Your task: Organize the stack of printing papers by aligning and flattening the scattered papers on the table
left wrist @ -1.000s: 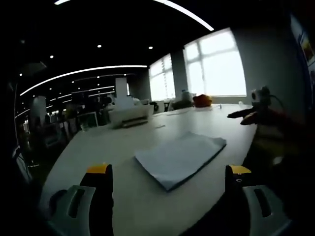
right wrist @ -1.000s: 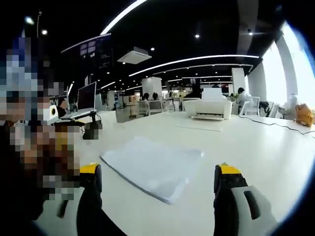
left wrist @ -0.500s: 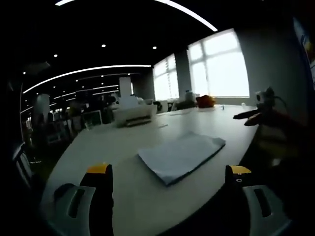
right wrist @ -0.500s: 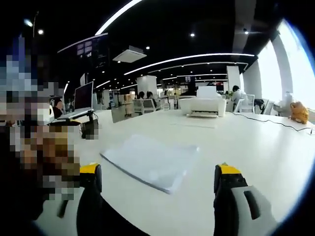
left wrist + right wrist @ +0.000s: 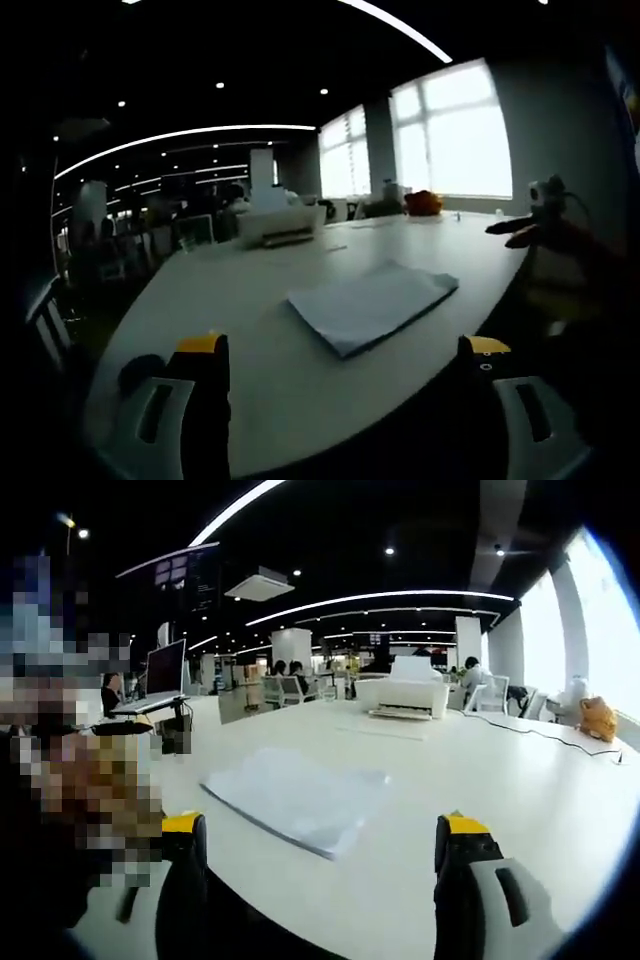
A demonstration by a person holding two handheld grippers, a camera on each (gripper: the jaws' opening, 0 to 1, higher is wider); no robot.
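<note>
The paper stack (image 5: 372, 305) lies flat on the white table (image 5: 250, 330), at 12 o'clock from both grippers, edges looking mostly aligned. Left gripper (image 5: 342, 360) and right gripper (image 5: 325, 845) hang open, empty; little seems left.

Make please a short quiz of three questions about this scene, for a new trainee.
1. True or false: the left claw is open and grips nothing.
2. What lies flat on the white table ahead of the right claw? A) paper stack B) keyboard C) tray
3. Which white machine stands on the table's far side?

Key:
1. True.
2. A, the paper stack.
3. The printer.
</note>
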